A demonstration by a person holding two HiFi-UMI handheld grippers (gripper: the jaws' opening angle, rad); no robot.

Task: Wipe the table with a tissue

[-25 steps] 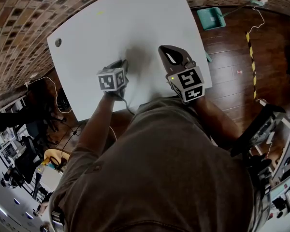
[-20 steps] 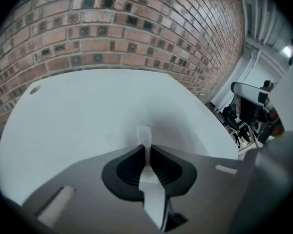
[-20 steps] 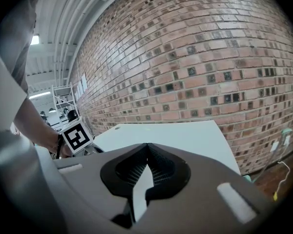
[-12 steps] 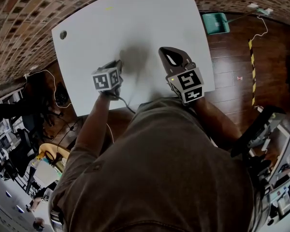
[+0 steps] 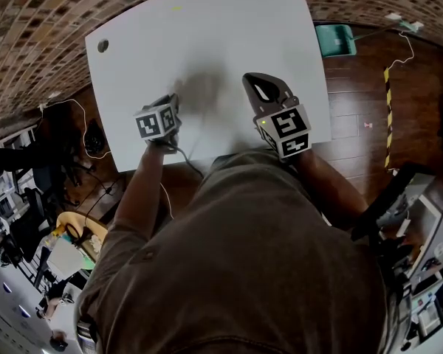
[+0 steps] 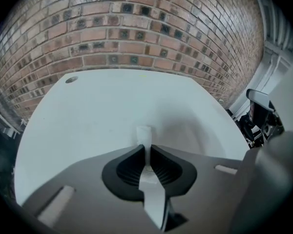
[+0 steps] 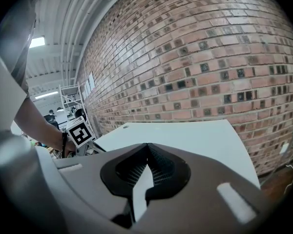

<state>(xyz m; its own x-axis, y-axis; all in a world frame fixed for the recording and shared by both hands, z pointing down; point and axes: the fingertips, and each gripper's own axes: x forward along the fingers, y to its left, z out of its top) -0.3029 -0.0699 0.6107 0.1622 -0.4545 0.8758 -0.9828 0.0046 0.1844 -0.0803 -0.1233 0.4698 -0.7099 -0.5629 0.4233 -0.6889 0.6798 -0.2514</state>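
Observation:
The white table (image 5: 207,35) fills the upper middle of the head view. My left gripper (image 5: 171,102) is low over the table's near-left part. It is shut on a small white tissue (image 6: 144,132), which pokes out past the jaw tips of the left gripper (image 6: 145,149) and rests on the table (image 6: 88,116). The tissue is hidden in the head view. My right gripper (image 5: 260,83) hovers over the near-right part of the table. In the right gripper view the right gripper (image 7: 147,147) is shut with nothing in it, and the table (image 7: 195,135) lies ahead.
A brick wall (image 6: 136,33) runs behind the table's far edge. A round cable hole (image 5: 102,46) is at the far-left corner. On the wooden floor to the right are a green bin (image 5: 335,39), a white cable (image 5: 407,43) and striped tape (image 5: 388,116).
My left gripper has slid a little left and back toward the table's near edge with the tissue. The right gripper has barely moved.

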